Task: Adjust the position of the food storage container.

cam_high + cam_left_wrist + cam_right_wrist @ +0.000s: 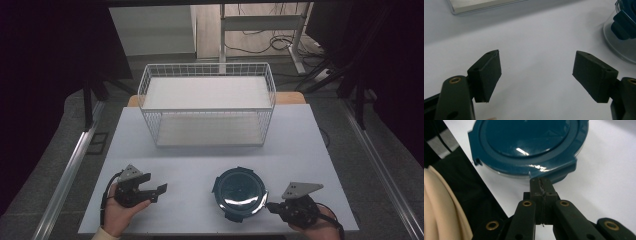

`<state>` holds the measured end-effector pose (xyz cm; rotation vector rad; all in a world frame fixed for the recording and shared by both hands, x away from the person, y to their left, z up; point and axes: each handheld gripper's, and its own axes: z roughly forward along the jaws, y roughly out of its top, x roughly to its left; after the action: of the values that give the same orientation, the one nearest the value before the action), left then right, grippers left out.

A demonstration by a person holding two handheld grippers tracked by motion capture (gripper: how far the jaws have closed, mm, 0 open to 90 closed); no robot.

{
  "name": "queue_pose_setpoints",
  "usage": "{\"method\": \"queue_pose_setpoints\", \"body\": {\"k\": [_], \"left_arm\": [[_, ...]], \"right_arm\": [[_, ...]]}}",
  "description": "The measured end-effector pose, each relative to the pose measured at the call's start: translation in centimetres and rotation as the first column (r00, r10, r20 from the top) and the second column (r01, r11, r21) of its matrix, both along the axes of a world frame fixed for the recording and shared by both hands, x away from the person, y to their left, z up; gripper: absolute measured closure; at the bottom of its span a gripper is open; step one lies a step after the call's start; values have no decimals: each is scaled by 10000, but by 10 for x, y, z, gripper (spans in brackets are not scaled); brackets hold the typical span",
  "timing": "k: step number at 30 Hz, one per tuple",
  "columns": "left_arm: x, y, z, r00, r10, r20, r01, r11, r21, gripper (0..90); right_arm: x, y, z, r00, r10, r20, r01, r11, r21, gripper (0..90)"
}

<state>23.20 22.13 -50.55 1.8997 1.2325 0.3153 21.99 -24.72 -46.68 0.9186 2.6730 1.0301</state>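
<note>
A round clear container with a dark teal lid (239,192) sits near the front of the white table (190,165). My right gripper (270,205) is shut, and its tips touch the container's right front edge. In the right gripper view the closed jaws (541,182) meet the lid's rim (529,142) beside a latch tab; nothing shows between them. My left gripper (157,194) rests on the table to the container's left, open and empty. In the left gripper view its jaws (536,72) stand wide apart over bare table, with the container (624,25) at the right edge.
A white wire basket (207,107) with a pale floor stands at the back middle of the table; its base edge (481,5) is at the top of the left gripper view. A pale sleeve (439,202) hangs beyond the table's front edge.
</note>
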Motion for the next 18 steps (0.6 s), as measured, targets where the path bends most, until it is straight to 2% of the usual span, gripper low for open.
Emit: {"method": "queue_pose_setpoints", "body": {"k": [3,8,11,14,18], "left_arm": [[0,0,0,10000,-14,-11,14,10000,-18,226],[0,-1,-1,10000,-48,-42,47,10000,-36,226],[0,1,0,9999,-99,-103,97,9997,-239,226],[1,1,-1,9999,-109,-122,106,9996,-255,226],[1,1,-1,9999,-107,-119,104,9996,-244,226]], "right_arm": [[-4,1,-3,9999,45,-115,-48,9997,-257,896],[-9,6,-9,9982,434,-406,-455,9977,-511,896],[-9,9,-10,9987,350,-382,-366,9984,-426,895],[-8,12,-12,9992,312,-265,-314,9995,-57,895],[-8,16,-14,9997,88,-222,-92,9998,-170,895]]}}
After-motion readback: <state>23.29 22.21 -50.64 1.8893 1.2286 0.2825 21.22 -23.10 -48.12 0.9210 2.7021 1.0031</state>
